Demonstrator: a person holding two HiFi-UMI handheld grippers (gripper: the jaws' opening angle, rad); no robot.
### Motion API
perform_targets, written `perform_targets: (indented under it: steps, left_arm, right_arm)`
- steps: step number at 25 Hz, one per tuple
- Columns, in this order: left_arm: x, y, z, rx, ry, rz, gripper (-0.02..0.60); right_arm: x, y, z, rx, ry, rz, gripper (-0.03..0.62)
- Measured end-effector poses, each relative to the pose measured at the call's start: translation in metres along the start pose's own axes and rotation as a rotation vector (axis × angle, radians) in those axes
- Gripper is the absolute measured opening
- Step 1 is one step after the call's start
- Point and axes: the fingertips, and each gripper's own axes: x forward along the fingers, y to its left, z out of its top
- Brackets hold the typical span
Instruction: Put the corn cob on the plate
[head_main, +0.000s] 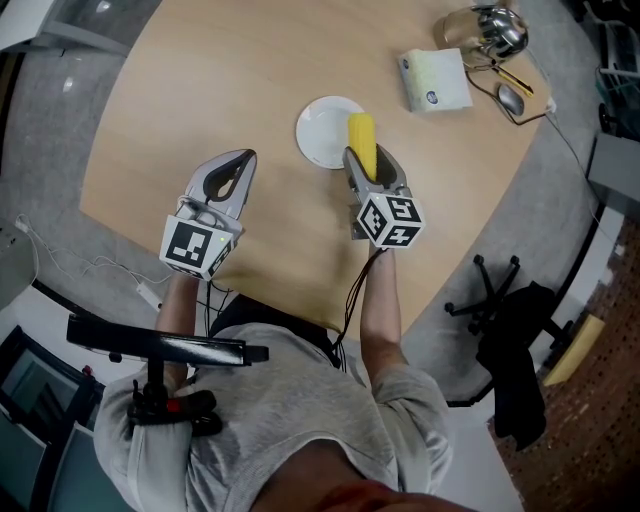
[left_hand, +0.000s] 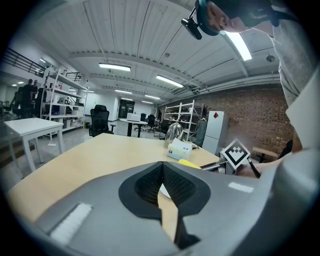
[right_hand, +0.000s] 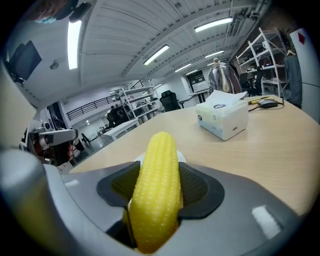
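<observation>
A yellow corn cob (head_main: 362, 142) (right_hand: 156, 187) sits clamped between the jaws of my right gripper (head_main: 372, 165) (right_hand: 159, 189), its tip reaching over the near right rim of the small white plate (head_main: 322, 131) on the round wooden table. In the right gripper view only a sliver of the plate (right_hand: 137, 159) shows behind the cob. My left gripper (head_main: 234, 175) (left_hand: 163, 186) hovers left of the plate, shut, with nothing between its jaws. In the left gripper view the cob (left_hand: 189, 163) and a bit of the plate (left_hand: 164, 190) appear past the jaws.
A tissue box (head_main: 434, 81) (right_hand: 222, 119) lies at the table's far right, with a steel kettle (head_main: 494, 32) (right_hand: 223, 78), a spoon (head_main: 510, 97) and a pencil behind it. A black office chair (head_main: 512, 330) stands off the table's right edge; a cable trails on the floor at left.
</observation>
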Motion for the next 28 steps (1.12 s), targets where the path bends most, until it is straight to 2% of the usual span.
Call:
perform_targets:
  steps: [28]
  left_arm:
    - [-0.004, 0.007, -0.005, -0.022, 0.006, 0.024, 0.020]
  right_arm:
    - [0.022, -0.004, -0.004, -0.030, 0.080, -0.034, 0.247]
